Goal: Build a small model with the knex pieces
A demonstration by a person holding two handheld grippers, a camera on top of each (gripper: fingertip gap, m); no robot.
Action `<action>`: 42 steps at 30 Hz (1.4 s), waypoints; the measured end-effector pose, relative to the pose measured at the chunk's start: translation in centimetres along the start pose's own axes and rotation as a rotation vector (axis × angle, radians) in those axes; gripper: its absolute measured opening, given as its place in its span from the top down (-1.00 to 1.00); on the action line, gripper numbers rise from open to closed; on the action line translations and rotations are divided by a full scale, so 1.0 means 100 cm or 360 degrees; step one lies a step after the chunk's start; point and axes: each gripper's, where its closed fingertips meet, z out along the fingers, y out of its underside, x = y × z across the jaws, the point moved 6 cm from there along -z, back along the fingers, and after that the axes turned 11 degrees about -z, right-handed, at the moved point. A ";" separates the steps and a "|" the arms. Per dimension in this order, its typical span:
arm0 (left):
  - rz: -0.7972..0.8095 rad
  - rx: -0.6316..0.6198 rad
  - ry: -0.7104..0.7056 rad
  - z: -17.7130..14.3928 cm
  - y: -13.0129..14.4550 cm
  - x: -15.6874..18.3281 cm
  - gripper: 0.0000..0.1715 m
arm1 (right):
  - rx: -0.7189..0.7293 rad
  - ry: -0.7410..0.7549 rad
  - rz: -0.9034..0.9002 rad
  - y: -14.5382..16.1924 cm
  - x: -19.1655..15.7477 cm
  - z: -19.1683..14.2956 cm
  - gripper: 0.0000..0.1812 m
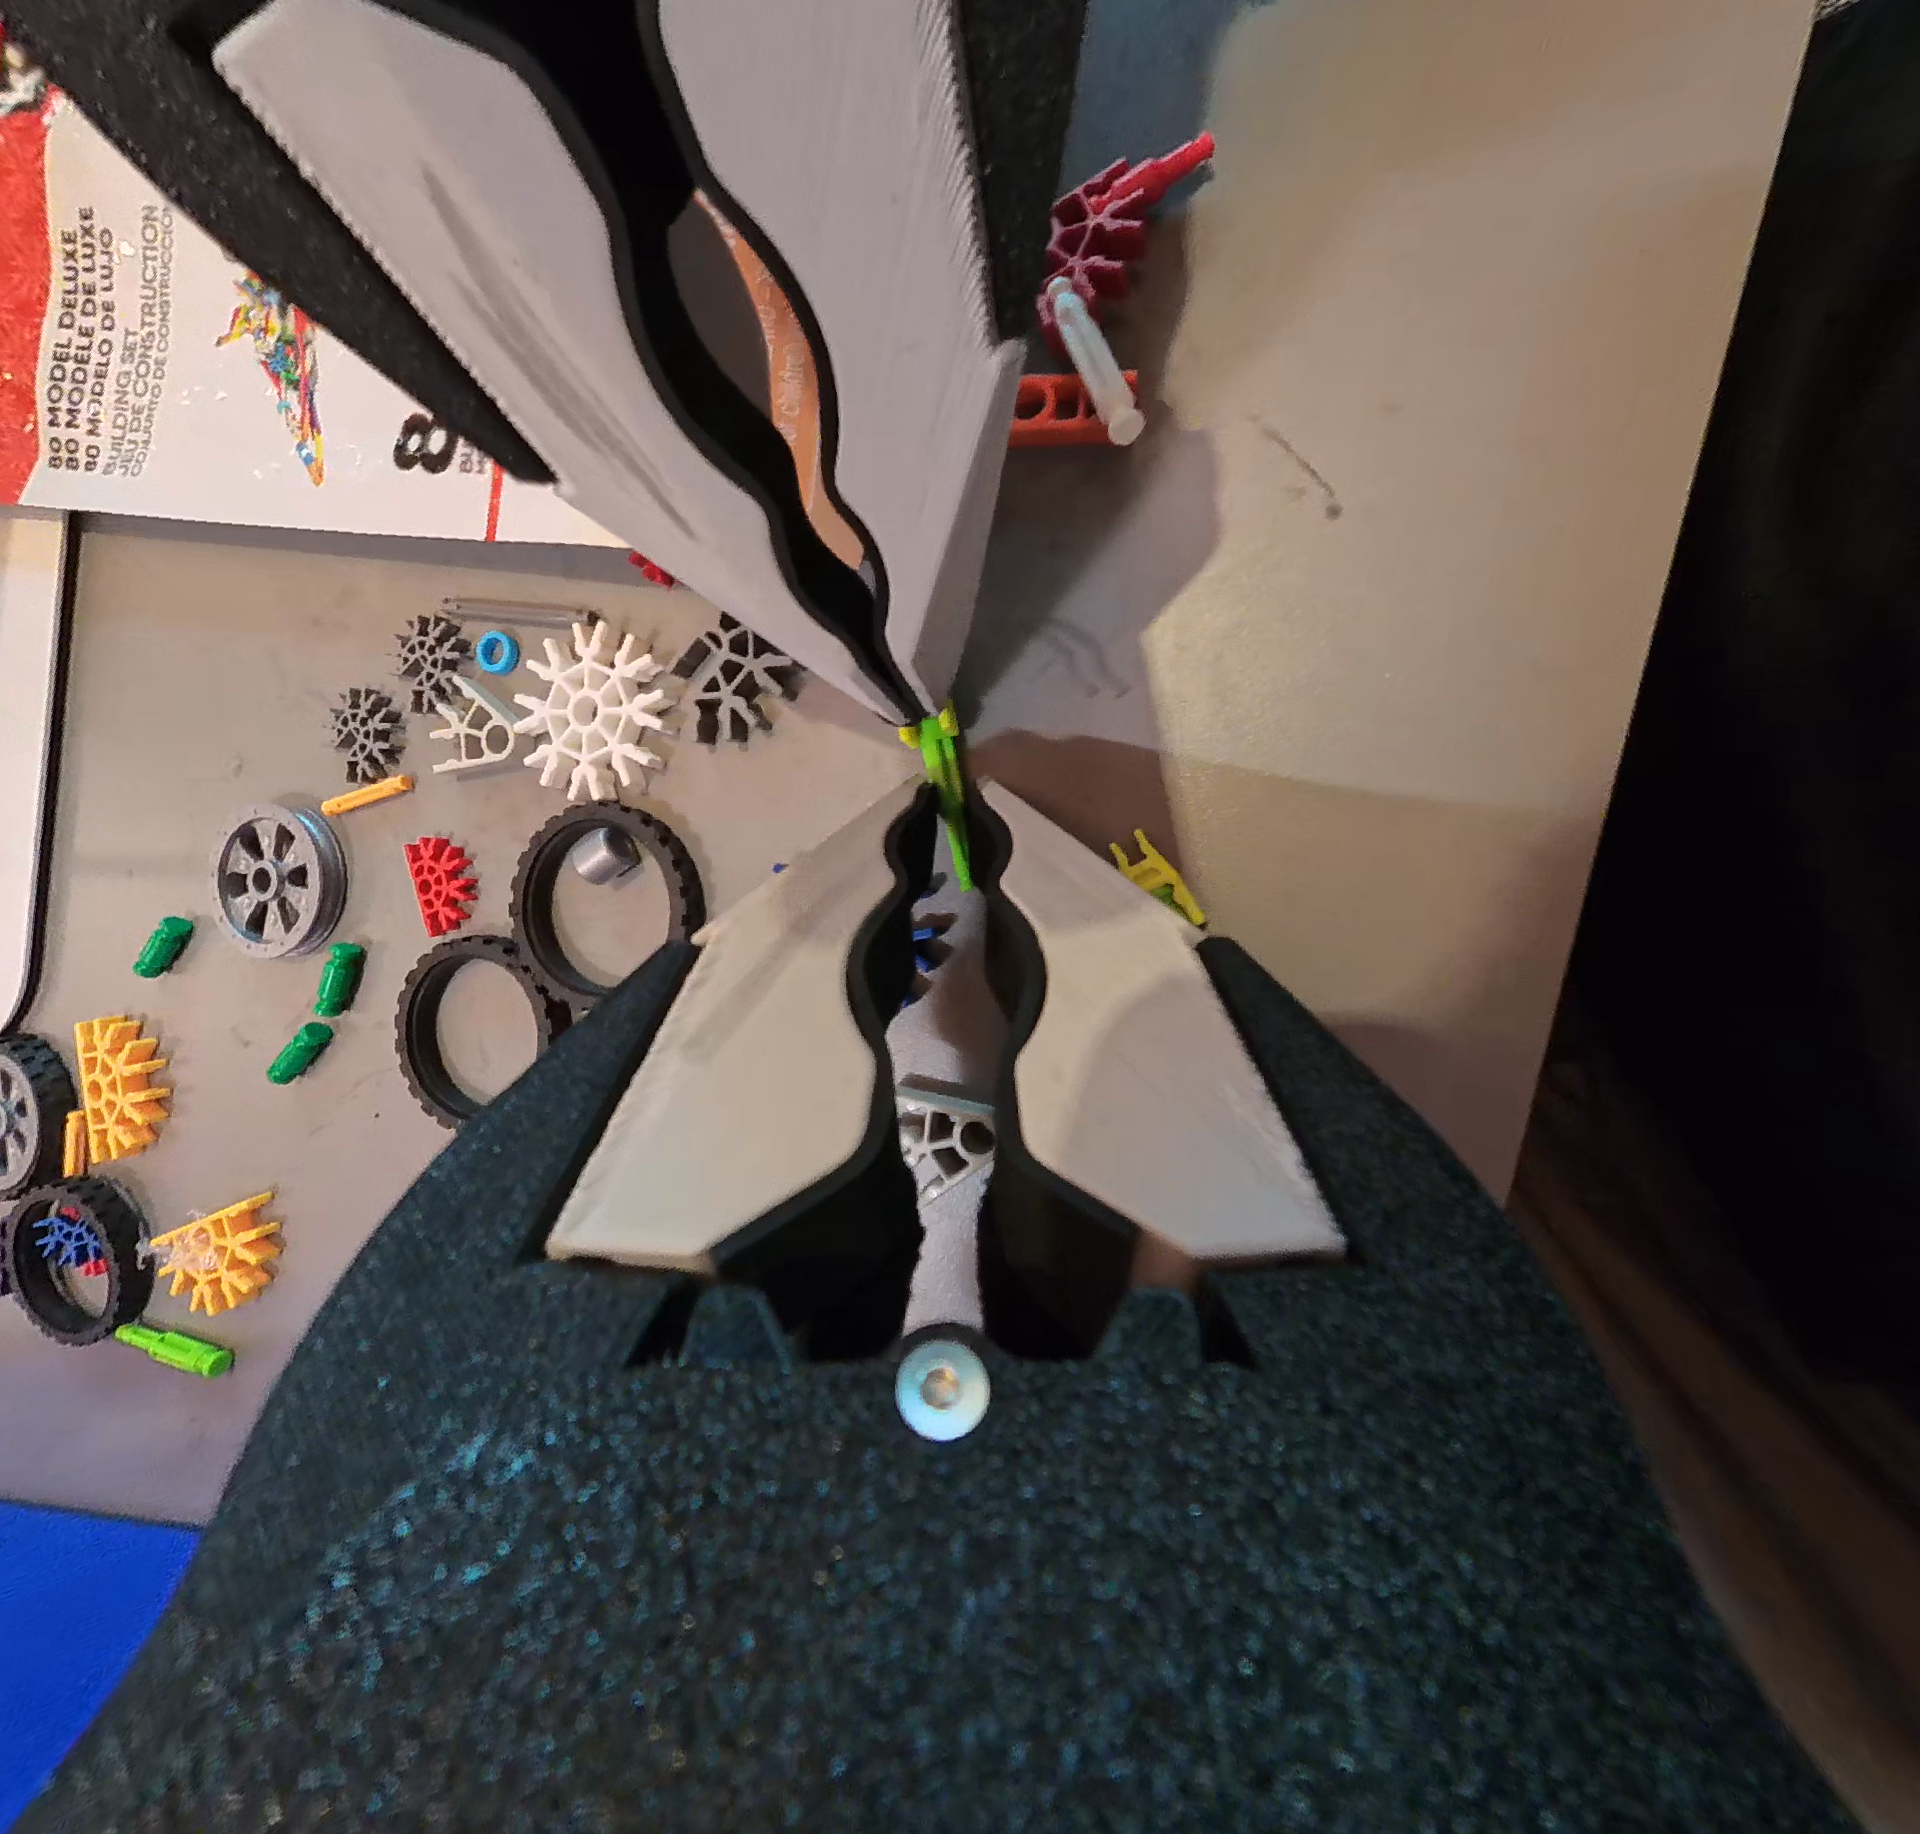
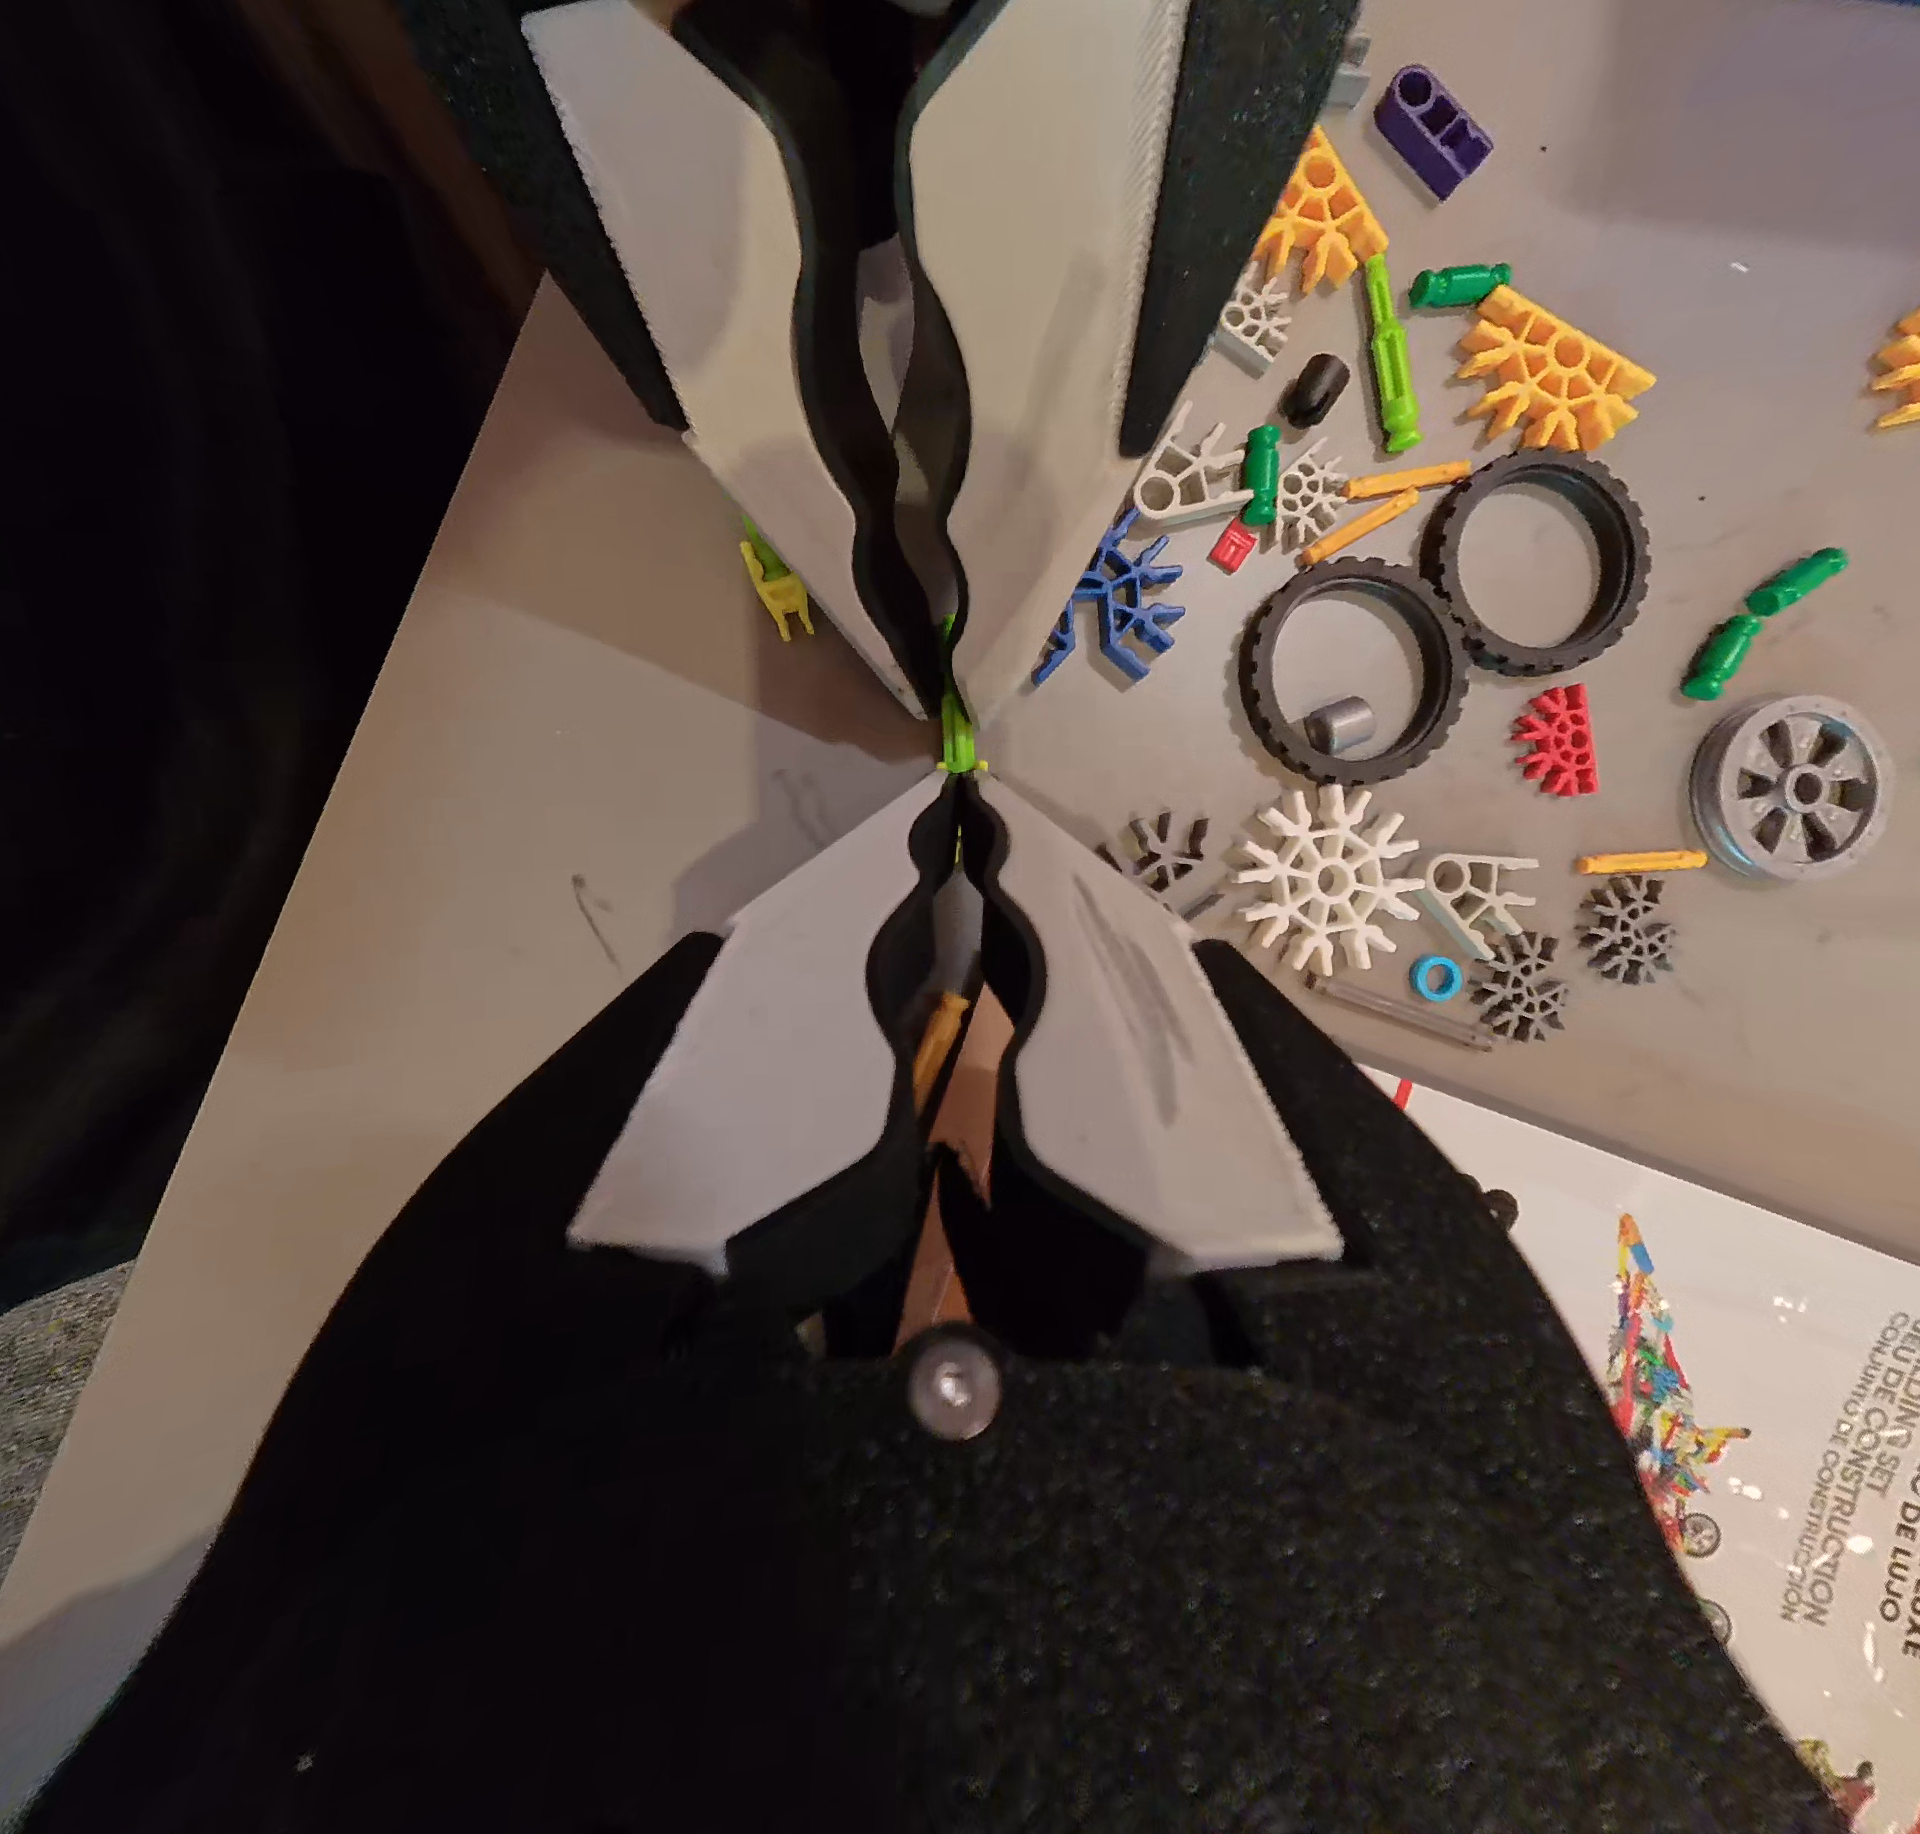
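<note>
My two grippers meet tip to tip above the grey table [image 1: 156, 641]. My left gripper [image 1: 951, 792] is shut on a thin lime-green rod piece [image 1: 948, 818] that stands between its fingertips. My right gripper [image 1: 914, 714] comes in from above in the left wrist view and pinches the other end of the same piece. In the right wrist view my right gripper [image 2: 961, 797] is shut on the green piece [image 2: 956, 735], and the left gripper [image 2: 940, 693] closes on it from the top. Most of the piece is hidden by the pads.
Loose building pieces lie on the table: a white snowflake connector [image 2: 1325, 880], two black tyres [image 2: 1351, 672], a grey wheel hub [image 2: 1803, 787], yellow fan connectors [image 2: 1548, 371], green rods, a blue connector [image 2: 1122, 610]. A printed booklet [image 2: 1714, 1421] lies nearby. The table edge [image 2: 343, 776] borders a dark drop. Only a small space, under 4 cm, lies between the two pairs of fingers. My left tips are roughly 4 centimeters from the blue connector [image 2: 1122, 610].
</note>
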 end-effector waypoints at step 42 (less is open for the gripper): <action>-0.0370 0.0053 0.0105 -0.034 0.028 0.036 0.87 | 0.0104 0.0065 0.0168 -0.007 -0.029 -0.015 0.88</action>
